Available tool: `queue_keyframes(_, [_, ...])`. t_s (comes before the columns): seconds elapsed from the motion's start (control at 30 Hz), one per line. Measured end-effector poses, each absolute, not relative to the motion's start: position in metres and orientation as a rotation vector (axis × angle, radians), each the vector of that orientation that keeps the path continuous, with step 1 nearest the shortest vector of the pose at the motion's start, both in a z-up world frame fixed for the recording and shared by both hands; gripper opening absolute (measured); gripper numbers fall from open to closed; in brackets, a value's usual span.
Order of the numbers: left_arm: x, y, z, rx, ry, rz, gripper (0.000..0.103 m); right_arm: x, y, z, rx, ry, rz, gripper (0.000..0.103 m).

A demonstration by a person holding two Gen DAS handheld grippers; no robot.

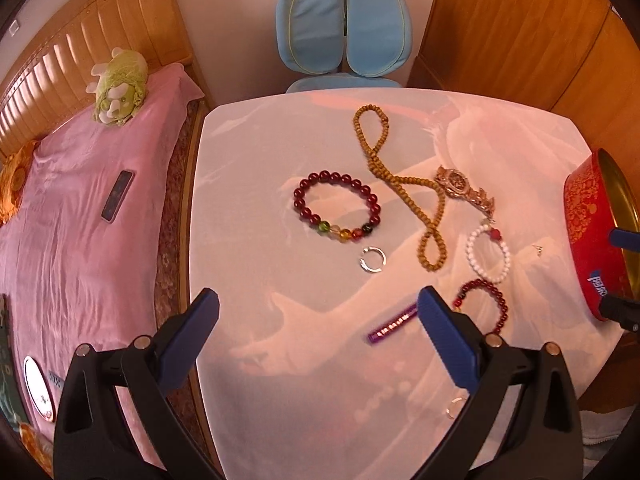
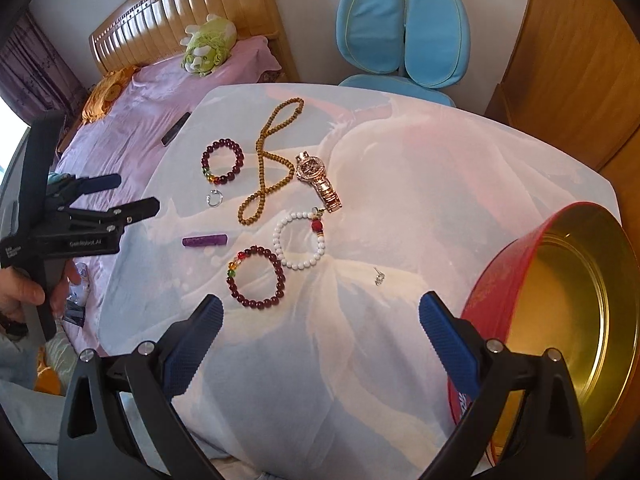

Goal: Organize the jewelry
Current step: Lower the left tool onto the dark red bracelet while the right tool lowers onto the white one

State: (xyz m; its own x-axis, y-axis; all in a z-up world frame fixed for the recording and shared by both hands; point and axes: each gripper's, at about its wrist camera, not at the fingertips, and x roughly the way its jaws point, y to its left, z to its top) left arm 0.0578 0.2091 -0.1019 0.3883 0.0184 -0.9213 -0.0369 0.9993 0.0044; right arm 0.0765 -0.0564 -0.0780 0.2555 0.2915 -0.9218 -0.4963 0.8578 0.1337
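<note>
Jewelry lies spread on the white-clothed table [image 1: 280,360]: a big dark red bracelet [image 1: 335,178], a wooden bead necklace [image 1: 400,184], a rose-gold watch [image 2: 310,168], a white bead bracelet [image 2: 277,240], a smaller dark red bracelet [image 2: 281,280], a silver ring [image 1: 370,269], a purple tube [image 2: 205,240] and a tiny earring [image 2: 378,278]. At the right stands a red round tin [image 2: 492,272], its gold inside bare. My left gripper [image 1: 318,308] is open over the near left part of the table. Open too, my right gripper [image 2: 320,312] hovers before the smaller bracelet, beside the tin.
A pink bed [image 1: 80,220] with a phone [image 1: 117,196] and a green plush [image 1: 118,88] runs along the table's left edge. A blue chair [image 1: 344,24] stands behind the table and wooden cabinets [image 1: 520,32] to the right. A hand [image 2: 20,292] holds the left gripper.
</note>
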Motion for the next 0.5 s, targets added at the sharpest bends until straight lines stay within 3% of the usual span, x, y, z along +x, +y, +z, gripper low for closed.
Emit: queue_keyframes(0.5, [0.127,0.244,-0.149,0.01,1.15,-0.071,0.096,0.126,-0.036,-0.144,-0.158,1.244,0.381,0.099])
